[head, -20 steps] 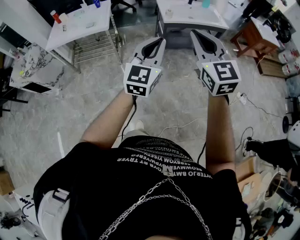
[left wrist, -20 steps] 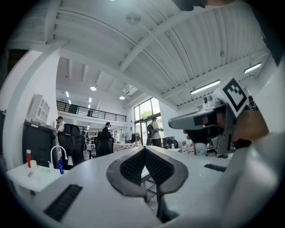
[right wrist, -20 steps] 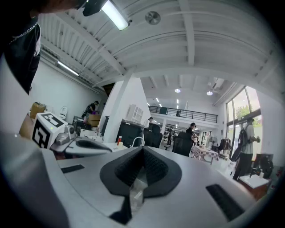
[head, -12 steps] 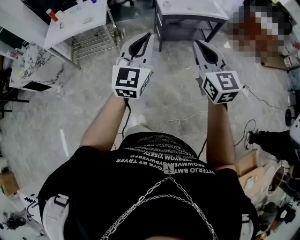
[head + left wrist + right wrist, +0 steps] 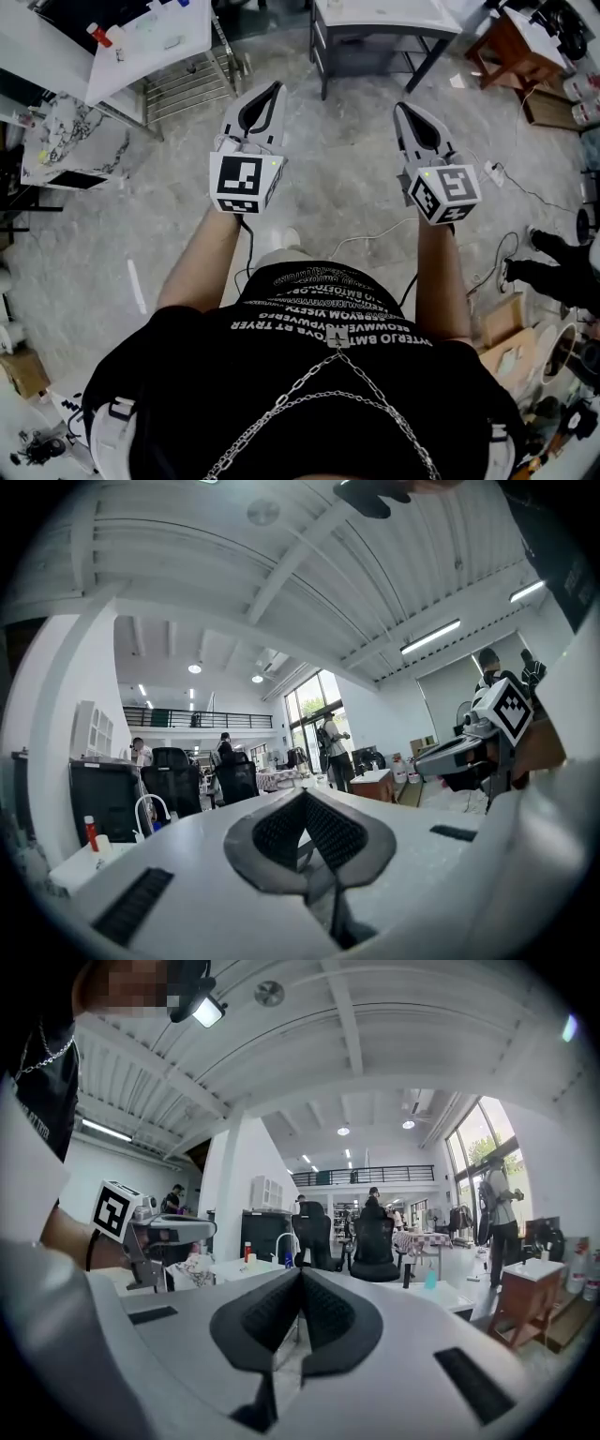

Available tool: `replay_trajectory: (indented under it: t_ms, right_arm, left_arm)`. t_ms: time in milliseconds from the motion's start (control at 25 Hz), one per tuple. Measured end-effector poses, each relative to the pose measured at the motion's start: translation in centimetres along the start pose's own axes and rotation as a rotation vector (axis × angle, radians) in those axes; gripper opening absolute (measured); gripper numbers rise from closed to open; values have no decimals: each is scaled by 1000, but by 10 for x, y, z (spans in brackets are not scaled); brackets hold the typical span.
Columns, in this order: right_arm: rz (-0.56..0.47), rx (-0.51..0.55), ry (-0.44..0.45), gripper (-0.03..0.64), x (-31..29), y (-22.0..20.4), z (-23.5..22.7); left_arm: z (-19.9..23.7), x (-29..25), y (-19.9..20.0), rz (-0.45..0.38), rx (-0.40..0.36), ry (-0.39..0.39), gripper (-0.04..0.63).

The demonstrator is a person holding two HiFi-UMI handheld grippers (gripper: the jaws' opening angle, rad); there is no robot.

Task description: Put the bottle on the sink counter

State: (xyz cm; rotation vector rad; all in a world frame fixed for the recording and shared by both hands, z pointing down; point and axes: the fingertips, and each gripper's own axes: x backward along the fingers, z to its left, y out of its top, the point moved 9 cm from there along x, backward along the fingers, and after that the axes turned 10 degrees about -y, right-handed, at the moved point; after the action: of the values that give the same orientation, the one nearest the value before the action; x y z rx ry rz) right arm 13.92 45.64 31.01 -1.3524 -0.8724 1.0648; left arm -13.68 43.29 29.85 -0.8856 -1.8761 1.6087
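Both grippers are held out in front of the person, above the concrete floor, and neither carries anything. The left gripper (image 5: 272, 86) is shut, with its pads together in its own view (image 5: 305, 794). The right gripper (image 5: 401, 108) is shut too (image 5: 300, 1274). A small red-capped bottle (image 5: 97, 35) stands on the white sink counter (image 5: 150, 47) at the far upper left, well away from both grippers. It also shows in the left gripper view (image 5: 90, 832) and in the right gripper view (image 5: 247, 1252), near a curved faucet (image 5: 281, 1241). A teal bottle (image 5: 430, 1280) stands on another white table (image 5: 384, 14).
A metal wire rack (image 5: 187, 89) sits under the sink counter. A brown wooden table (image 5: 511, 52) stands at the upper right. Cables (image 5: 366, 248) trail over the floor near the person's feet. Office chairs (image 5: 375, 1241) and several people are far off.
Both grippers have come lower in the head view and spread slightly apart, the left one drifting left. The tables at the top have slid further up out of the frame.
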Motion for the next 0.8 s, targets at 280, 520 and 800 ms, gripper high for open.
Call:
replay_trajectory:
  t_ms: [280,520,800]
  right_arm:
    - [21,-8,-36,-3,-29,-7,9]
    - [22,15,-75,-3,-51,2,34]
    - [26,54,-82,-3,-76,19,51]
  left_arm:
    - [41,-7,-10,-27,-1,-7,6]
    - [91,7,-20,-41,-31,20,6]
    - [121,4,-24,-80,-2,-22,6]
